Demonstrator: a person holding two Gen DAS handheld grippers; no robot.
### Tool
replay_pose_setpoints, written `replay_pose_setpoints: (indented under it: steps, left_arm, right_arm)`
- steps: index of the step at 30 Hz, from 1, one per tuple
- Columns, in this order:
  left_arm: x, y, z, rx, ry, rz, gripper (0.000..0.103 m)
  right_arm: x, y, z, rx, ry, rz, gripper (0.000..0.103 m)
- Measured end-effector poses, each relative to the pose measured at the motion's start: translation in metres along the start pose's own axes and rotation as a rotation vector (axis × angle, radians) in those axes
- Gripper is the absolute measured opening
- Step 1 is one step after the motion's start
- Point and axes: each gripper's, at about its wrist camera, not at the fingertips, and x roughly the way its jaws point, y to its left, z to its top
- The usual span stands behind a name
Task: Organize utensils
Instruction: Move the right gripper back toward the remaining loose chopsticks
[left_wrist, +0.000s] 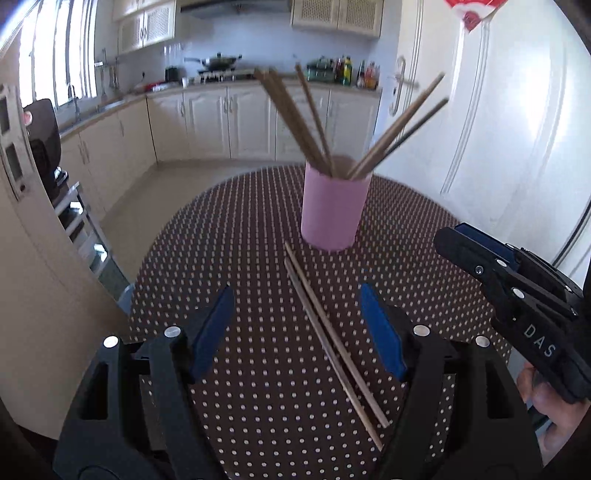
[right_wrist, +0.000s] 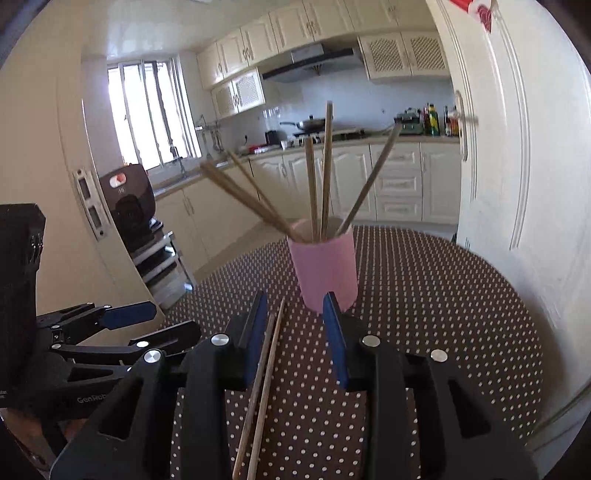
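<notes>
- Two chopsticks (left_wrist: 332, 339) lie side by side on the dotted tabletop (left_wrist: 240, 258), just before the pink cup (left_wrist: 334, 206) of chopsticks.
- Left tongs (left_wrist: 297, 332) gape wide, empty.
- Right tongs (right_wrist: 295, 328) stand narrowly parted, gripping nothing.

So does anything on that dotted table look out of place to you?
Yes: two chopsticks lie loose on the tablecloth in front of the pink cup, while the other chopsticks stand inside it, splayed apart.

Daylight pours through the window (right_wrist: 151, 114) left of the jaws. Fisheye bending curves the edges; chopsticks (left_wrist: 291, 118) ahead of the jaws blur, corners dark.
</notes>
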Motion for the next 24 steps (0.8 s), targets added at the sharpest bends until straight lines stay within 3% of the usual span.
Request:
replay_pose_setpoints:
  steps: [6, 10, 24]
  left_arm:
    - [0.034, 0.005, -0.011, -0.054, 0.144, -0.037, 0.070]
    - [0.055, 0.009, -0.018, -0.078, 0.213, -0.054, 0.070]
    - [0.098, 0.010, -0.028, -0.077, 0.290, 0.005, 0.065]
  right_arm:
    - [0.035, -0.007, -0.014, 0.041, 0.151, -0.022, 0.030]
    - [0.049, -0.016, -0.021, 0.064, 0.205, -0.031, 0.031]
    - [0.071, -0.029, -0.037, 0.089, 0.288, -0.010, 0.035]
